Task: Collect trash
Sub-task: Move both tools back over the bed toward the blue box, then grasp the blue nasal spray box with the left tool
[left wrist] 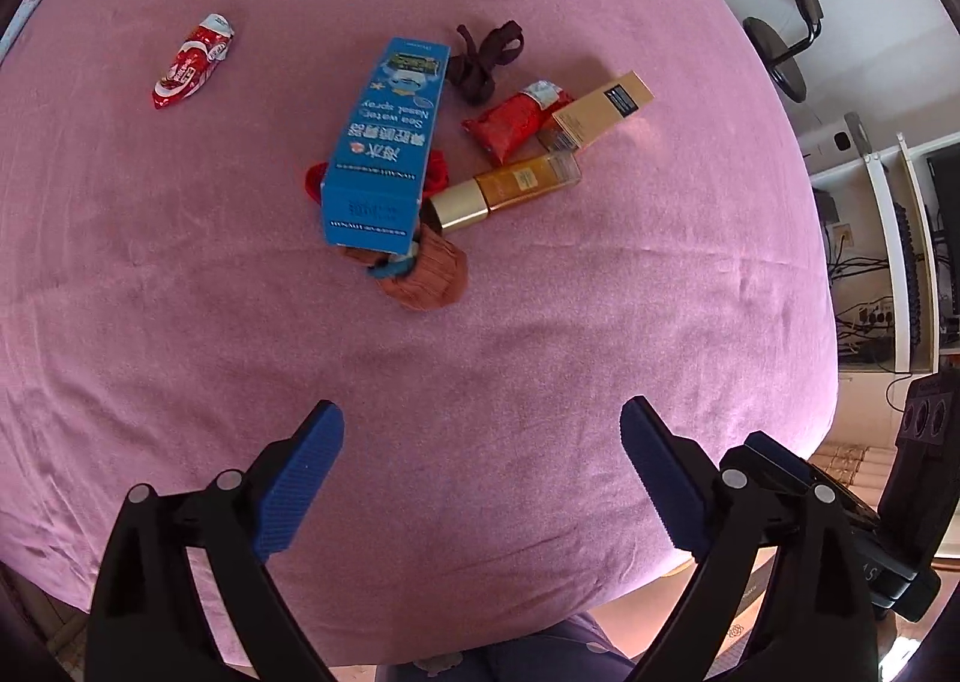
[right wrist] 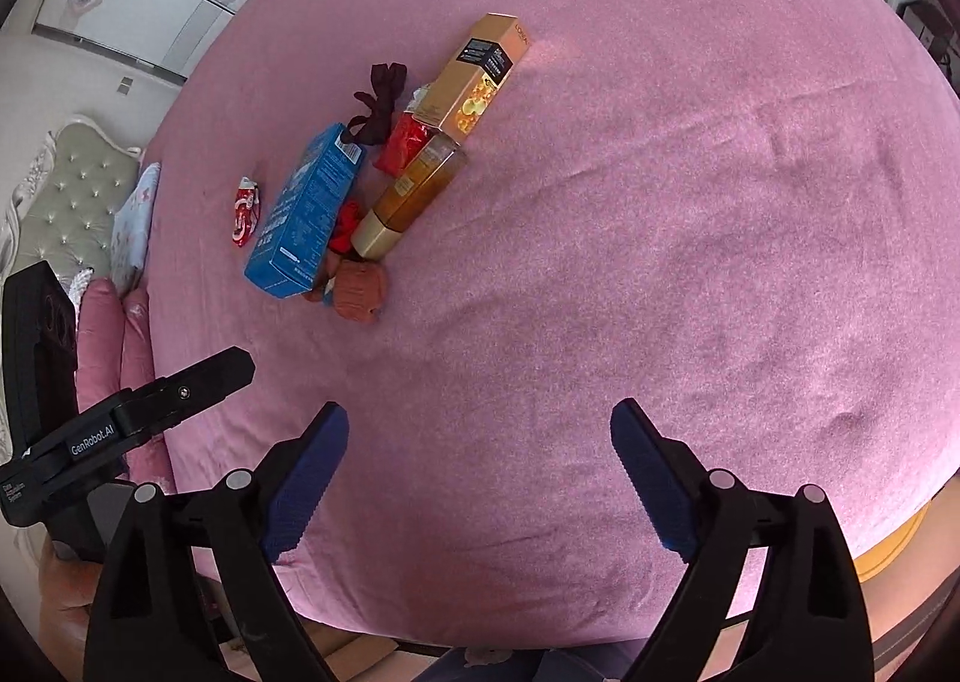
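A heap lies on the pink bedspread (left wrist: 180, 262): a blue nasal spray box (left wrist: 384, 147) (right wrist: 306, 214), an amber bottle with a gold cap (left wrist: 504, 190) (right wrist: 408, 190), a gold carton (left wrist: 600, 108) (right wrist: 480, 72), a red packet (left wrist: 516, 120) (right wrist: 405, 144), a dark cloth (left wrist: 486, 60) (right wrist: 378, 102) and a brown sock (left wrist: 426, 274) (right wrist: 357, 292). A red and white wrapper (left wrist: 192, 60) (right wrist: 245, 211) lies apart at the left. My left gripper (left wrist: 483, 418) and right gripper (right wrist: 480, 418) are open, empty, over the near part of the bed.
The bed's right edge drops to a floor with an office chair (left wrist: 786, 39) and white shelves with cables (left wrist: 882, 262). In the right wrist view a padded headboard (right wrist: 78, 190), pillows (right wrist: 135, 226) and the left gripper's body (right wrist: 120, 424) sit at the left.
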Demonstrator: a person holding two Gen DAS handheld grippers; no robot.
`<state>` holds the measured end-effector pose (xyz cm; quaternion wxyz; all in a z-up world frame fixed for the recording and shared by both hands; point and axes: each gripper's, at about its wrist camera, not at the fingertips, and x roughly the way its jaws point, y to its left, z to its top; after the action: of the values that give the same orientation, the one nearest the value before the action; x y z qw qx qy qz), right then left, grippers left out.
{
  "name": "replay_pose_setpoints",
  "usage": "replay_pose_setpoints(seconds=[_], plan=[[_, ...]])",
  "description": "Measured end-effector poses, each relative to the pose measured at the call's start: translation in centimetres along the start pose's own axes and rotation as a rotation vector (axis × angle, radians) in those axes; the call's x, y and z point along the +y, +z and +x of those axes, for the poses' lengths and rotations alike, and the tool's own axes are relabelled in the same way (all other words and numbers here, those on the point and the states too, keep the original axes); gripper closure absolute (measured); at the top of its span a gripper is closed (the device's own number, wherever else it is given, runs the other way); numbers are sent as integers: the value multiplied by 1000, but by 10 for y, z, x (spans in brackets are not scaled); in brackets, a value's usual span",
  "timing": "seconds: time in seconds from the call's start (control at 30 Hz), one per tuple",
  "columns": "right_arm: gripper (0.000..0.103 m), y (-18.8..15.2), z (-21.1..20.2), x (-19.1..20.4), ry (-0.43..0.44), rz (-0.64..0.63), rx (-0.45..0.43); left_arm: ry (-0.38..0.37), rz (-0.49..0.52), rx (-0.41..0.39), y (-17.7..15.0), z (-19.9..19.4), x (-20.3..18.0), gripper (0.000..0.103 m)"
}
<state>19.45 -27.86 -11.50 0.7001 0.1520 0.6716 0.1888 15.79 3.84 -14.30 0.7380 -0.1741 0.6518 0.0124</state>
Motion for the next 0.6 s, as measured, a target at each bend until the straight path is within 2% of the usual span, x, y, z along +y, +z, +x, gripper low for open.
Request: replay_pose_setpoints(seconds=[0.1,0.27,0.6], plan=[[16,18,9,12,-28,-25,2,54,-1,-2,22,1,7,9],[15,48,20,23,-13,-23,22,118,18,3,59,9,9,9],[15,89,59,31,16,-24,97,150,16,62,113,41,14,9]])
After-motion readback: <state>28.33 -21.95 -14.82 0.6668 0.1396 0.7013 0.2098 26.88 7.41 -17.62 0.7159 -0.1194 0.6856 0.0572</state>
